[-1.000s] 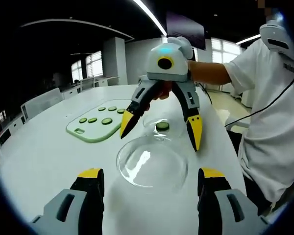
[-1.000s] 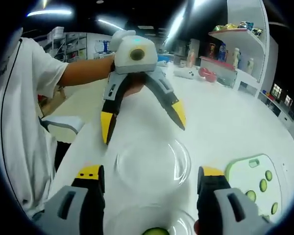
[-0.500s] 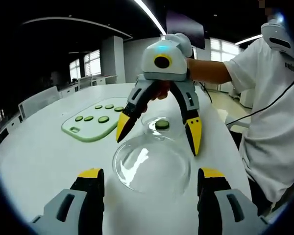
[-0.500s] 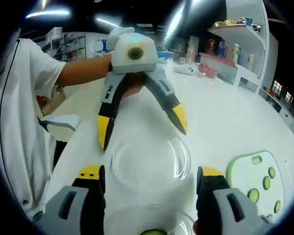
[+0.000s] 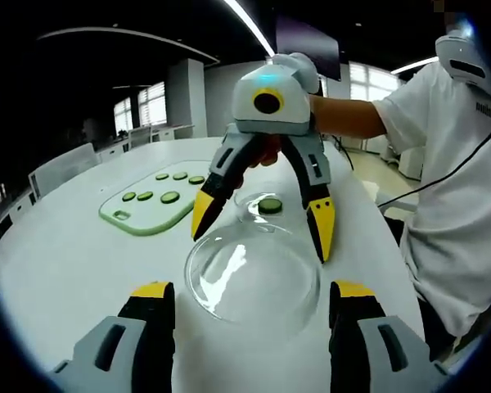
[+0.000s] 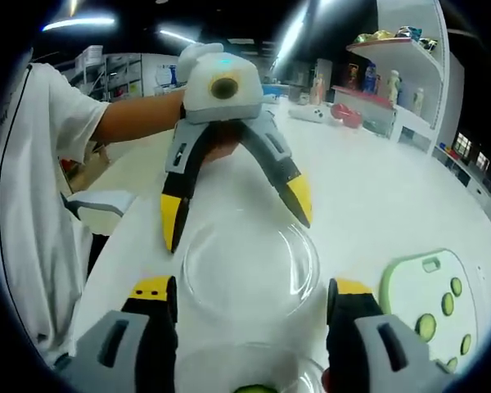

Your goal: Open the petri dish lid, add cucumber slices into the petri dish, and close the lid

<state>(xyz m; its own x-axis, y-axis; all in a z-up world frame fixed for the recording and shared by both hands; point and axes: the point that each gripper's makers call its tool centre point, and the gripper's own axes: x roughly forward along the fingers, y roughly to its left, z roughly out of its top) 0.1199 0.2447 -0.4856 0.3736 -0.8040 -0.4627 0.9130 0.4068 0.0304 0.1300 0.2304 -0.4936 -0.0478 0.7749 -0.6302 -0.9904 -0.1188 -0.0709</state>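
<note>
A clear round petri dish lid [image 5: 252,274] lies on the white table [image 5: 74,262] between the two grippers. My left gripper [image 5: 252,291] is open, its yellow-tipped jaws on either side of the lid's near edge. My right gripper [image 5: 262,223] faces it, open, with its tips straddling the lid's far edge. Just behind stands the dish base [image 5: 266,214] with one cucumber slice [image 5: 270,205] in it. In the right gripper view the lid [image 6: 250,266] lies between my right gripper [image 6: 250,288] and the open left gripper [image 6: 235,211]; the dish base [image 6: 258,368] is at the bottom edge.
A pale green cutting board [image 5: 139,219] with several cucumber slices lies left of the dish; the board [image 6: 430,303] also appears at the lower right of the right gripper view. A person in a white shirt [image 5: 450,188] stands at the table's edge. Shelves [image 6: 401,65] stand behind.
Both grippers have drawn a little closer to the lid and to each other. Their jaws have stayed open and the lid has stayed on the table.
</note>
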